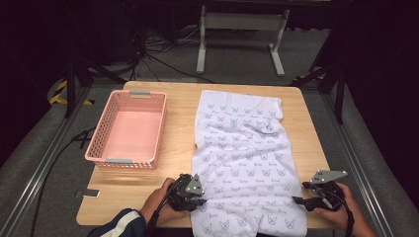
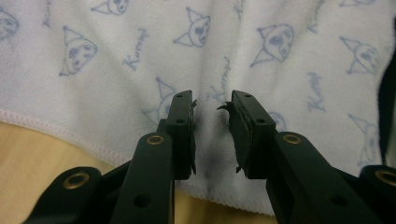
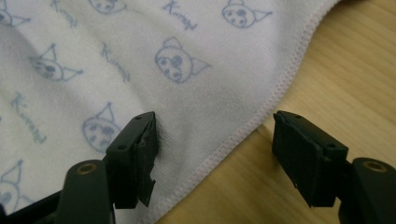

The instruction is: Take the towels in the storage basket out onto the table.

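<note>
Wooden desk (image 1: 178, 148) carries a white terry towel printed with blue cat faces (image 1: 242, 158), spread flat on its right half, near end draping over the near edge; an empty pink plastic lattice basket (image 1: 127, 129) sits to the left. Both tools flank the towel's near corners. The left tool (image 2: 212, 133) stands narrowly parted over the hem, pinching nothing yet; the right tool (image 3: 215, 154), spread wide, straddles the pink-stitched edge. A clean fold likely needs each tool to bite past the hem, both closing evenly before lifting together.
</note>
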Action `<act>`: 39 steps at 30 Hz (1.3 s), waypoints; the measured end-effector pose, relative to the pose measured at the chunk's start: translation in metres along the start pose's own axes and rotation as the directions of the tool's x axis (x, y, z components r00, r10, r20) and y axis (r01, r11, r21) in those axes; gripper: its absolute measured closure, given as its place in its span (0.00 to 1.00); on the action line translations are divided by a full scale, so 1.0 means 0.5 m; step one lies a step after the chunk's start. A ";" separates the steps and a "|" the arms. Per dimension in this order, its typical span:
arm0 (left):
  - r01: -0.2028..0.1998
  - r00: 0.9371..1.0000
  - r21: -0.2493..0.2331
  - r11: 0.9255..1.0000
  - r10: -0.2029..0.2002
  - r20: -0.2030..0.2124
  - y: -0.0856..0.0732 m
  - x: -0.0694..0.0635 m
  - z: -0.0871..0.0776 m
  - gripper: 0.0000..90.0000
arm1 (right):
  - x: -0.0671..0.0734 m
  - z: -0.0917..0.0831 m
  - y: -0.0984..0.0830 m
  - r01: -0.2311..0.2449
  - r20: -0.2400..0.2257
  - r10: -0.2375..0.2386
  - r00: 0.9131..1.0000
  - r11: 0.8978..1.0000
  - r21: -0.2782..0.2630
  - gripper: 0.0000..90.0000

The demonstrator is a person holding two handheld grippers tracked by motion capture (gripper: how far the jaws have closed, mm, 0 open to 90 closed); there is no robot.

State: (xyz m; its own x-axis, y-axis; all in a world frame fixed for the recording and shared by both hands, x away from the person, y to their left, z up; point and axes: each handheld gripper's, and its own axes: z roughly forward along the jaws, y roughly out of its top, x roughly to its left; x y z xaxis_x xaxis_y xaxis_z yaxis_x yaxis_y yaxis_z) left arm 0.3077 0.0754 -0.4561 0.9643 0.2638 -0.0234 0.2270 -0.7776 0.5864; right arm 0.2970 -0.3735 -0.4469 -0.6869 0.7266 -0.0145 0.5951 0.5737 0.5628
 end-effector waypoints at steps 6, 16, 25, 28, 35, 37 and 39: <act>0.027 0.999 -0.054 0.998 -0.029 -0.029 -0.011 -0.008 -0.015 0.63 | 0.013 -0.010 0.010 0.047 -0.023 -0.048 0.999 0.999 -0.017 0.46; 0.001 1.000 -0.108 0.994 -0.001 -0.009 0.041 0.027 0.026 0.49 | 0.005 0.054 0.114 0.125 0.007 -0.125 0.992 0.989 -0.075 0.54; -0.005 0.999 -0.055 0.998 0.002 -0.053 0.010 0.035 0.020 0.50 | -0.006 0.035 0.058 0.037 0.070 -0.036 0.997 0.999 -0.016 0.46; 0.018 0.997 -0.051 0.999 -0.022 -0.075 0.008 0.052 0.016 0.52 | -0.021 0.022 0.040 -0.002 0.113 0.004 0.994 1.000 -0.017 0.46; 0.037 0.994 -0.031 0.999 -0.040 -0.098 0.007 0.050 0.009 0.52 | -0.032 0.013 0.026 -0.044 0.129 0.047 0.990 0.999 -0.030 0.44; 0.017 0.997 -0.052 0.999 -0.022 -0.080 0.006 0.046 0.005 0.50 | -0.016 0.006 0.025 -0.012 0.110 0.017 0.994 0.999 -0.046 0.45; 0.017 0.999 -0.102 0.995 -0.021 -0.035 0.006 0.028 -0.004 0.49 | -0.001 -0.001 0.024 0.005 0.072 0.000 0.997 0.998 -0.069 0.46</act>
State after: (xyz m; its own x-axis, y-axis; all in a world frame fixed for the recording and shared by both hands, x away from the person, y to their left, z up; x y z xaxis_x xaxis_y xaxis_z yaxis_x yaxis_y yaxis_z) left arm 0.3218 0.0781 -0.4531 0.9539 0.3001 -0.0071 0.2286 -0.7106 0.6654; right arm 0.3043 -0.3674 -0.4396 -0.6549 0.7521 -0.0742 0.5615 0.5500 0.6183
